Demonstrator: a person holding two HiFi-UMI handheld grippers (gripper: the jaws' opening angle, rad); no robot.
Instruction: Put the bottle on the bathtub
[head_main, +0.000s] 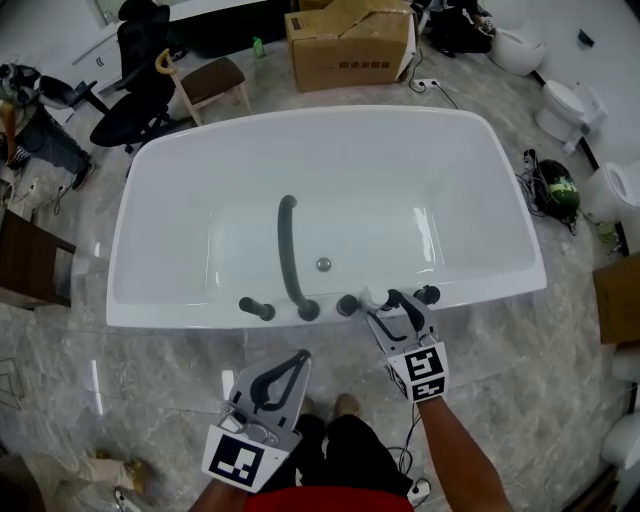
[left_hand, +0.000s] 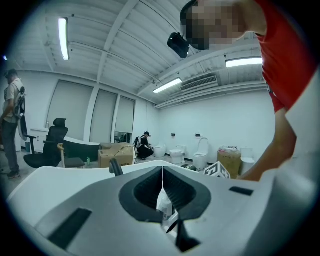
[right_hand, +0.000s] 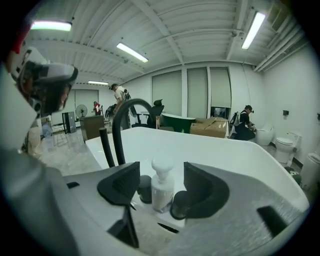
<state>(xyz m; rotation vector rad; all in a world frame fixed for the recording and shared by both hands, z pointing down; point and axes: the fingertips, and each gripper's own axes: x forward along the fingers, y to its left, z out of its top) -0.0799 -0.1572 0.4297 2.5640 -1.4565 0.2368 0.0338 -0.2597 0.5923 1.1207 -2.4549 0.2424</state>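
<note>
Bottle (right_hand: 162, 187) upright on bathtub (head_main: 170, 315) rim between spread right gripper (right_hand: 161, 174) fingers; left gripper (left_hand: 162, 170) fingers closed, empty.

The bottle (right_hand: 161, 186) stands on the bathtub (head_main: 330, 125) rim — between two knobs (right_hand: 144, 188), right of the faucet (head_main: 288, 250).

The left tongs (left_hand: 162, 173) have their jaws pressed together, tips meeting in a thin line. Through the dark hollow beneath shows a white bottle (left_hand: 164, 204). Beyond lies the pale bathtub (left_hand: 80, 171) rim with a black faucet (left_hand: 116, 167). Further off stand an office chair (left_hand: 51, 145), a cardboard box (left_hand: 116, 153) and toilets (left_hand: 201, 156). A person's red sleeve (left_hand: 280, 60) fills the upper right
</note>
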